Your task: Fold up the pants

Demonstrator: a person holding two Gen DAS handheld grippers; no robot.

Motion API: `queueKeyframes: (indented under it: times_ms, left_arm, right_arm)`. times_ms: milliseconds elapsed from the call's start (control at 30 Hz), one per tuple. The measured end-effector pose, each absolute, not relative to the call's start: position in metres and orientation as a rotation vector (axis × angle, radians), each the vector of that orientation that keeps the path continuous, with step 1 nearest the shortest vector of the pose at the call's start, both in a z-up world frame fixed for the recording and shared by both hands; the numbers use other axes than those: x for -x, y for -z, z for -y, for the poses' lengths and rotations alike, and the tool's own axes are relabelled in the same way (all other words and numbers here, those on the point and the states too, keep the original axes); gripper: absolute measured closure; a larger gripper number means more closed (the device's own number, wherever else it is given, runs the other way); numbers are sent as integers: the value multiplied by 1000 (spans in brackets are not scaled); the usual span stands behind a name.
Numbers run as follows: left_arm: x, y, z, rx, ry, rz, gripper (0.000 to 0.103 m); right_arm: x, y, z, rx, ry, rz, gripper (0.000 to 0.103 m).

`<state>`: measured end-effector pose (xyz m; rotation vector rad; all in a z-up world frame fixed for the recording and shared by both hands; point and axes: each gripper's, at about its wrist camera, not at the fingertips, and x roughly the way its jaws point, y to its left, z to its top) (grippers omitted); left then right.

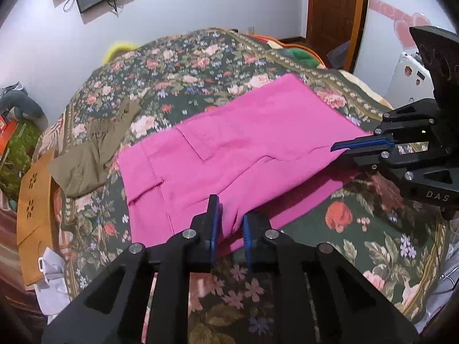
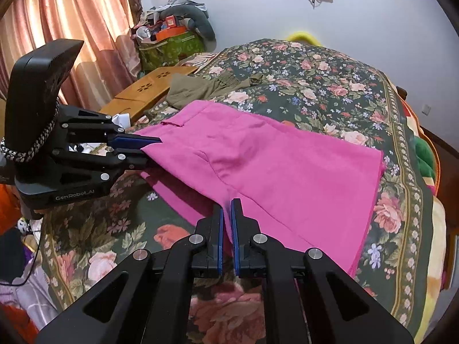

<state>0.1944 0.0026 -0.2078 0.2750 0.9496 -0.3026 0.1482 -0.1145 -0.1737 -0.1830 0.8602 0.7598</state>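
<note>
Pink pants lie across the floral bedspread, with the near leg layer lifted off the layer under it. My left gripper is shut on the pants' near edge by the waist end, fabric pinched between its blue pads. My right gripper is shut on the same near edge further toward the leg end. In the left wrist view the right gripper shows at the right, clamped on the raised cloth. In the right wrist view the left gripper shows at the left, holding the pants.
An olive-brown garment lies crumpled on the bedspread beyond the pants. A tan wooden board leans at the bed's left side. A green bag and clutter stand by the curtain. A door is at the far right.
</note>
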Motion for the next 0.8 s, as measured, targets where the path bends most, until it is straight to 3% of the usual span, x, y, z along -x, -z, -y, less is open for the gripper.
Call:
queueKeyframes:
  times_ms: [100,233,400,533,800]
  left_arm:
    - [-193,214,-4,-249,292,-1012,83]
    - [-182,206,-13,-194,298,-1018,65]
    - [-175,188,-38,-111,268,-1003,57]
    - [-179,172,-63,-73,187,-954,43]
    - [-215,184,-83,21,141,-1002,42]
  right_arm:
    - [-147,180,115,166,-769,-902,94]
    - [-145,178,124,118,-773,-947,94]
    - [-141,165,136,58,-775,-942,94]
    - [-145,150,144,7,-757,-909,90]
    - [-171,155,125,-46,-696,-936,76]
